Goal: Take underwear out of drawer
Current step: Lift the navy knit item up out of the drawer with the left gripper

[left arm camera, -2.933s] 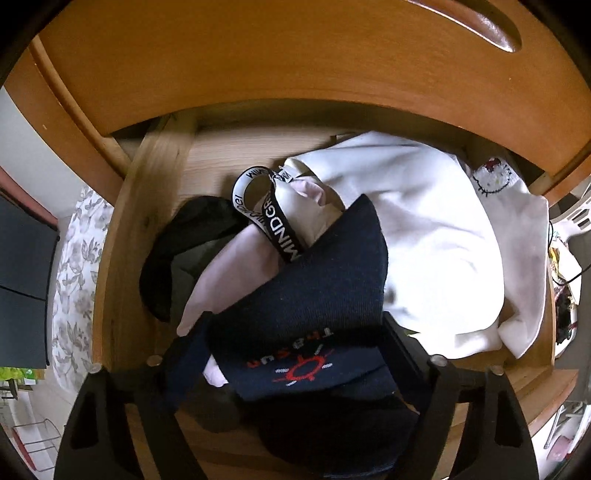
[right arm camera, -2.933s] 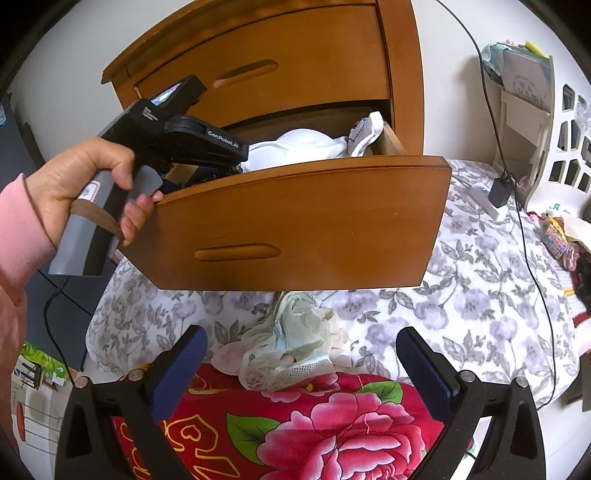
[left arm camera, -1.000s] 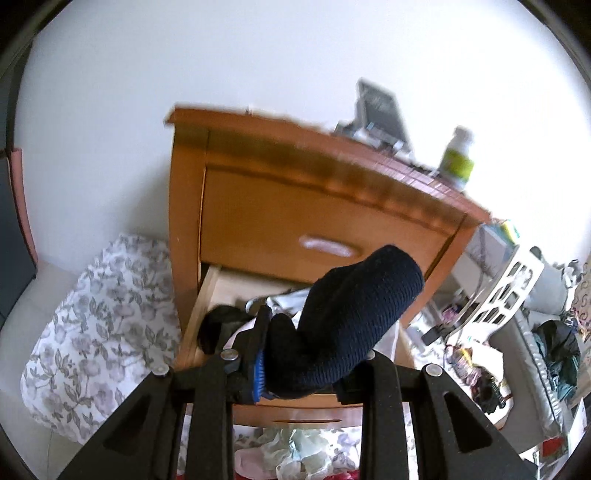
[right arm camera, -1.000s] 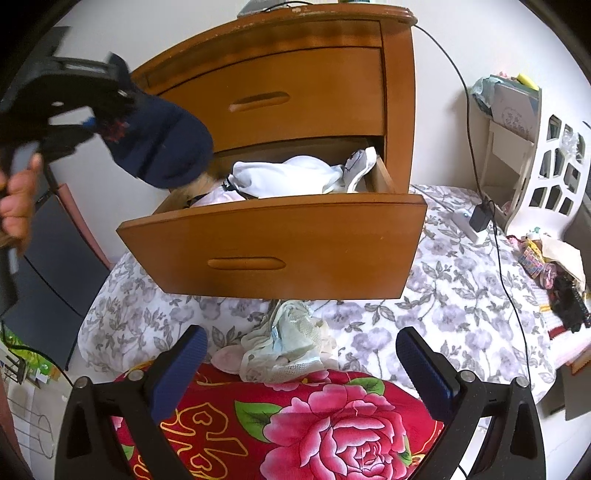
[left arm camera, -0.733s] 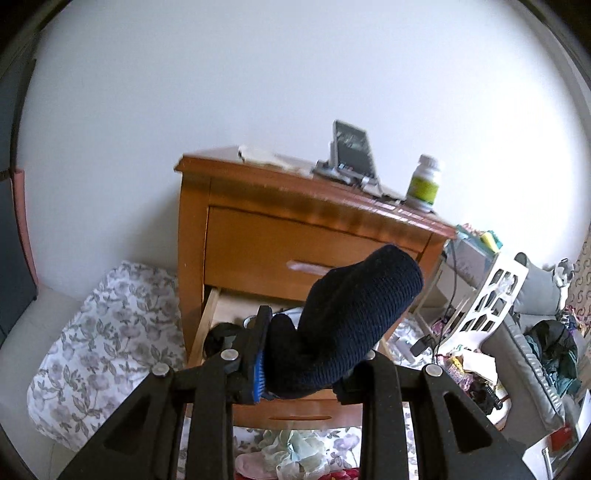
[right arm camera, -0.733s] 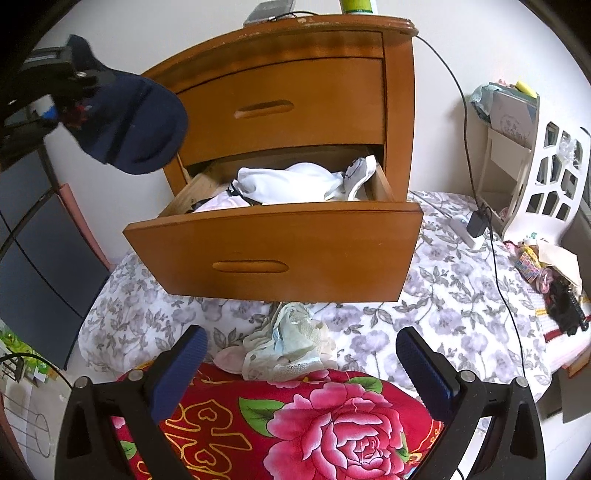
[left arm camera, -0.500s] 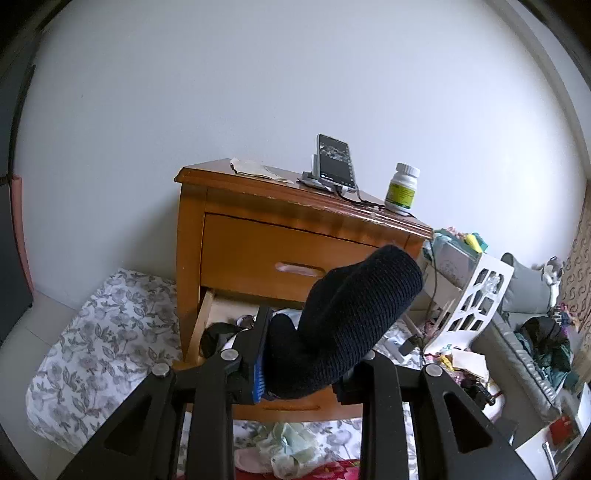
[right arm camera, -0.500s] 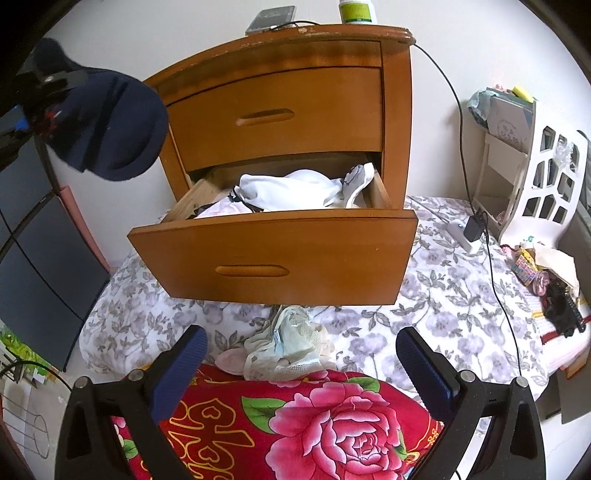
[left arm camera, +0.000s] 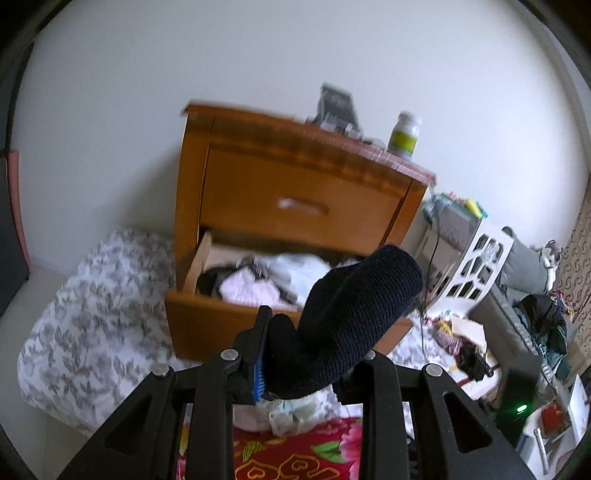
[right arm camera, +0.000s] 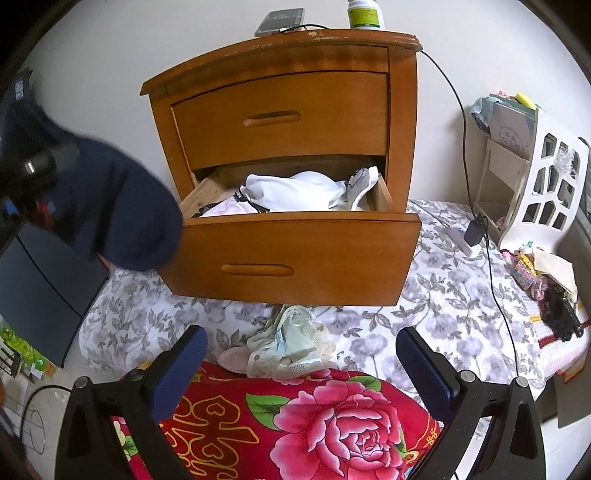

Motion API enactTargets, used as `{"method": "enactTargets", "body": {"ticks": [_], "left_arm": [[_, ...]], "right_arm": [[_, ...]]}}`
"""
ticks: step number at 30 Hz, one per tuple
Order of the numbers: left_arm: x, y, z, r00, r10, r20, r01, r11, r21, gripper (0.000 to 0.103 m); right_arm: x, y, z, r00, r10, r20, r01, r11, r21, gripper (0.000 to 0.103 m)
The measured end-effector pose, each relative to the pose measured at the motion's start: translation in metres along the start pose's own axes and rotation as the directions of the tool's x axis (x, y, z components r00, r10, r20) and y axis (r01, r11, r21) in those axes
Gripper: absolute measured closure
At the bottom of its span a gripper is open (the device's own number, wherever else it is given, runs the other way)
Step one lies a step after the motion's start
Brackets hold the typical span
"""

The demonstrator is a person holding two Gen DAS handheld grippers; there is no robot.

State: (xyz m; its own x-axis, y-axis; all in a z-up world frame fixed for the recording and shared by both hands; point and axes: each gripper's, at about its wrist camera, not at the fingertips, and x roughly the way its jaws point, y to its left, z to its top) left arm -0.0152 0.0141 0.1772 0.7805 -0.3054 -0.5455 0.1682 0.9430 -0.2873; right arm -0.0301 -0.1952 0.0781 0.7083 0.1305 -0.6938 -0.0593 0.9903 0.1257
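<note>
My left gripper (left arm camera: 303, 354) is shut on a bunched navy blue underwear (left arm camera: 354, 314), held in the air in front of the nightstand. In the right wrist view the same navy underwear (right arm camera: 122, 214) hangs at the left, beside the front of the open lower drawer (right arm camera: 295, 254). White and pale pink garments (right arm camera: 295, 192) fill that drawer. A pale green underwear (right arm camera: 291, 347) lies on the bed under the drawer. My right gripper (right arm camera: 301, 365) stands open with nothing between its fingers, over a red floral blanket (right arm camera: 314, 424).
The wooden nightstand (right arm camera: 280, 96) has its upper drawer closed; a phone (right arm camera: 280, 16) and a bottle (right arm camera: 364, 13) stand on top. A black cable (right arm camera: 469, 155) runs to a charger. A white cut-out rack (right arm camera: 546, 177) stands at the right. A grey-flowered sheet (right arm camera: 443, 295) covers the bed.
The left gripper has carried the navy underwear down and away from the drawer, so it now sits lower in the right wrist view. The right gripper has stayed put.
</note>
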Motion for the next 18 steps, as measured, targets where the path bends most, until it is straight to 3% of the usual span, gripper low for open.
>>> {"method": "enactTargets", "body": {"ticks": [7, 18], "left_arm": [[0.041, 0.011, -0.029, 0.992, 0.030, -0.124, -0.032, 0.999, -0.012, 0.074], [0.101, 0.016, -0.070, 0.954, 0.083, -0.287, -0.083, 0.996, 0.012, 0.074]], "right_arm": [[0.008, -0.001, -0.004, 1.000, -0.004, -0.019, 0.004, 1.000, 0.001, 0.000], [0.020, -0.008, -0.009, 0.999, -0.006, -0.049, 0.006, 1.000, 0.016, 0.000]]}}
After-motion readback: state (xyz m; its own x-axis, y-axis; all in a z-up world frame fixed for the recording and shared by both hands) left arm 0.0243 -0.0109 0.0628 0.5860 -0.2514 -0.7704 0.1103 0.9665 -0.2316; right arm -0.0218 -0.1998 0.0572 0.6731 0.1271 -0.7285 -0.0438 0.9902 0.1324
